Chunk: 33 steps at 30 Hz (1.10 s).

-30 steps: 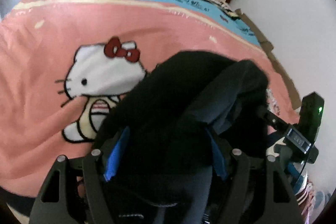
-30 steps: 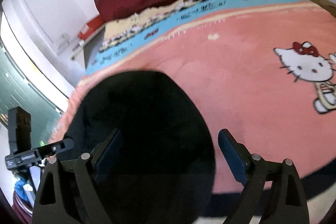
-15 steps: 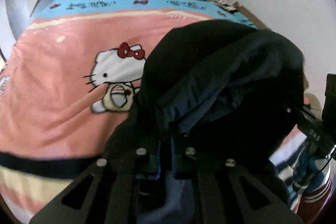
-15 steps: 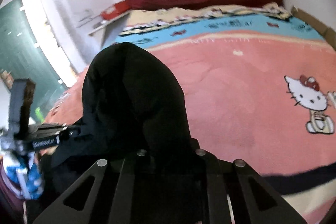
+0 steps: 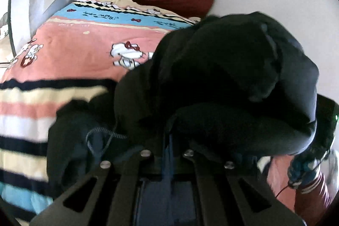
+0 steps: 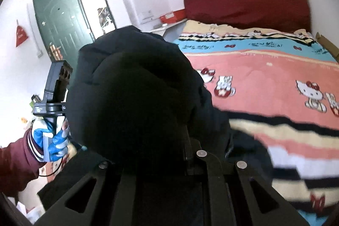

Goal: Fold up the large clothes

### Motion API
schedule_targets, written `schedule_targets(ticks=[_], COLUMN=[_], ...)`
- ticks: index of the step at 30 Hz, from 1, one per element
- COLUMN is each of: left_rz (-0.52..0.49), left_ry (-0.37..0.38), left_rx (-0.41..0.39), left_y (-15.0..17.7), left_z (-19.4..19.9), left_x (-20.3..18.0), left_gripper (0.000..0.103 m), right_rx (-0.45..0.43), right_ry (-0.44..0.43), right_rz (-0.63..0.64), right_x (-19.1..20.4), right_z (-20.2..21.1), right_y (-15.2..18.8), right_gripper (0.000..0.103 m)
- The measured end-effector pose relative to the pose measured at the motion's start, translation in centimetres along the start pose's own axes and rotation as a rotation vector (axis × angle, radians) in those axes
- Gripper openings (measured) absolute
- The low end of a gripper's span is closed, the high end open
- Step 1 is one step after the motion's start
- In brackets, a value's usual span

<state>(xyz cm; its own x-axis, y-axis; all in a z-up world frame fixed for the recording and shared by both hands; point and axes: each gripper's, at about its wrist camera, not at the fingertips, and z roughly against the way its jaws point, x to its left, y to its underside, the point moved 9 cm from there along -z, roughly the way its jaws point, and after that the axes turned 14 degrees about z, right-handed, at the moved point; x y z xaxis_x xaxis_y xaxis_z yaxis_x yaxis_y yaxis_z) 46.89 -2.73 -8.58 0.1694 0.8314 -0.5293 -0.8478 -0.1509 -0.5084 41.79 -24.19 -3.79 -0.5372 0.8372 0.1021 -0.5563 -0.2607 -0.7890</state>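
Both grippers, left gripper [image 5: 167, 154] and right gripper [image 6: 186, 154], have fingers clamped on the black padded jacket [image 5: 222, 82], raised above the bed [image 6: 264, 77] toward twelve o'clock, probably to spread it out.

A home bedroom. A bed [image 6: 264, 82] with cartoon-cat blanket and red headboard [image 6: 245, 5] fills it. A green door [image 6: 57, 22] stands beyond.

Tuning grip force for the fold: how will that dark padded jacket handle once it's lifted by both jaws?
Likely floppy: the dark jacket bulges and droops over the shut left gripper. Probably bulky but light, going by its puffy folds over the right gripper. Loose parts like the drawcord may dangle and snag.
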Motion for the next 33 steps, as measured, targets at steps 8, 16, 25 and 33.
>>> schedule_targets(ticks=[8, 16, 25, 33], left_rz=[-0.016, 0.032, 0.055, 0.041], left_ry=[-0.035, -0.043, -0.002, 0.112], left_rx=[0.074, 0.111, 0.103, 0.045], left_y=[8.6, 10.2, 10.1, 8.0], left_z=[-0.2, -1.5, 0.7, 3.9], left_x=[3.0, 4.5, 3.3, 1.3], left_gripper=[0.001, 0.0, 0.0, 0.002], right_rx=[0.105, 0.172, 0.177, 0.179], right_ry=[0.013, 0.028, 0.023, 0.036], right_rz=[-0.003, -0.053, -0.037, -0.021], right_x=[4.3, 2.5, 1.8, 1.5], right_z=[1.2, -2.5, -2.7, -3.0], right_y=[8.0, 13.6, 12.7, 12.9], right_gripper=[0.014, 0.014, 0.014, 0.014])
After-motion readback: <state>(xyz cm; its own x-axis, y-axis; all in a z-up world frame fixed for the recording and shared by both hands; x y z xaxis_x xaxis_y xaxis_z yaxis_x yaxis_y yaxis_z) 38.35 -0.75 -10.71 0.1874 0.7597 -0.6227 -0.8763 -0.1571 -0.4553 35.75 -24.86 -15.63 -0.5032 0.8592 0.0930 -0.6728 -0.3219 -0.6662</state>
